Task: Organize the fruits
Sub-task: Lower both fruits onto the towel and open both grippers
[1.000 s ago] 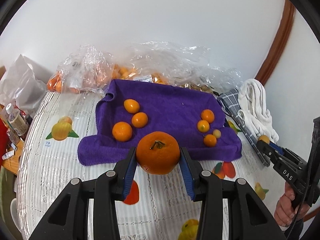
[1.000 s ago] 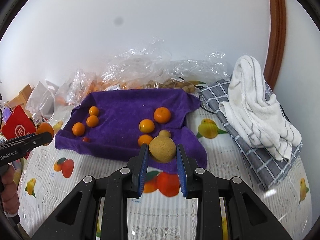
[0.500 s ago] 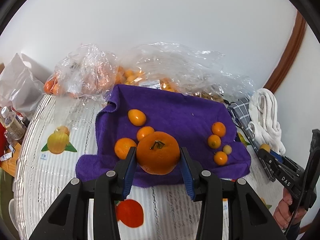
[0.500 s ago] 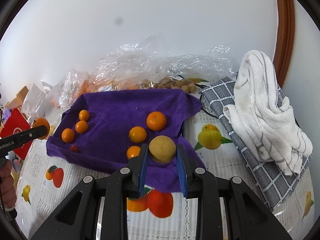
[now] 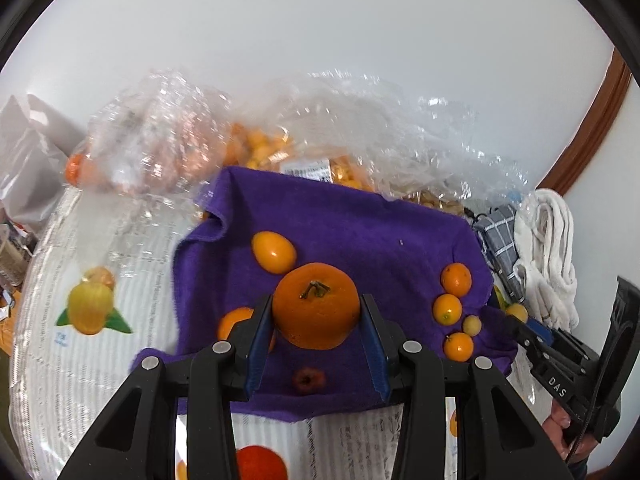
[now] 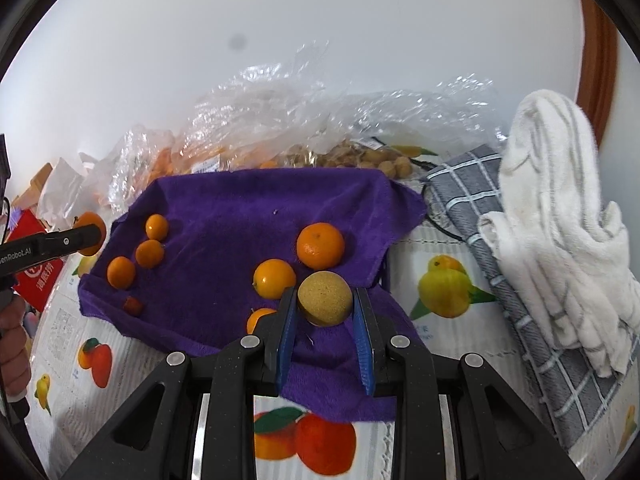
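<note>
My left gripper (image 5: 316, 312) is shut on a large orange (image 5: 316, 306) with a stem, held over the near left part of the purple towel (image 5: 360, 224). My right gripper (image 6: 325, 300) is shut on a tan, speckled round fruit (image 6: 325, 299) above the towel's (image 6: 240, 216) near right corner. Several small oranges lie on the towel in two clusters: one on the left (image 6: 136, 256), one on the right (image 6: 320, 245). A small dark red fruit (image 5: 307, 380) rests near the towel's front edge. Each gripper shows at the edge of the other's view.
Clear plastic bags (image 5: 168, 152) of orange and tan fruit sit behind the towel by the wall. A white striped towel (image 6: 560, 240) on a grey checked cloth (image 6: 472, 200) lies to the right. A red packet (image 6: 36, 280) and clutter sit at the left. The tablecloth (image 5: 88, 360) carries fruit prints.
Both grippers have moved forward and down over the purple towel, each still holding its fruit. The towel and its oranges now fill more of both views.
</note>
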Demonstrator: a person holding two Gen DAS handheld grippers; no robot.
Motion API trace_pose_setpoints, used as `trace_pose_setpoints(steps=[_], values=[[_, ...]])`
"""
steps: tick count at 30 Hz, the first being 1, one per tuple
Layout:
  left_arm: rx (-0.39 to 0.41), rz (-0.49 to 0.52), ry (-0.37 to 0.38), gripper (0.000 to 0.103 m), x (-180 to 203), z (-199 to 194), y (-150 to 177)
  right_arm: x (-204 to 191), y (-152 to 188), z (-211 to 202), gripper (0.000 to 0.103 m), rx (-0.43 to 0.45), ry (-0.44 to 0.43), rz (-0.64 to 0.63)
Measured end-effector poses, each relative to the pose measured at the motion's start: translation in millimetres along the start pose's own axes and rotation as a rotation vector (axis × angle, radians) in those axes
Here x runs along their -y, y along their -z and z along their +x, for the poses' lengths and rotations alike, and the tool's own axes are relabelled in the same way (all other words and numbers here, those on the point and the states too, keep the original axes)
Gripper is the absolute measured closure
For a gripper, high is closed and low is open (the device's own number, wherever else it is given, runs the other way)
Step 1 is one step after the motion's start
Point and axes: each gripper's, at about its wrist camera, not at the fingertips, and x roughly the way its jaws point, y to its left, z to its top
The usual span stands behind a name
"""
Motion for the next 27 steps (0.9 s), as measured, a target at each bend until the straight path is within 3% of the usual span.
trace_pose_setpoints(steps=[12,21,27], values=[[-0.081,0.035,-0.018,0.063,18,45,9,-5,-9,52,0.076,-0.078,-0.001,-0.035],[-0.079,0.119,-0.082,0.063,37,56,12,-5,-4,61,0.076,-0.093,-0.001,-0.036],[-0.116,0.114,-0.088,0.063,34,64,18,-8,-2,54,0.069,-0.098,0.004,-0.041]])
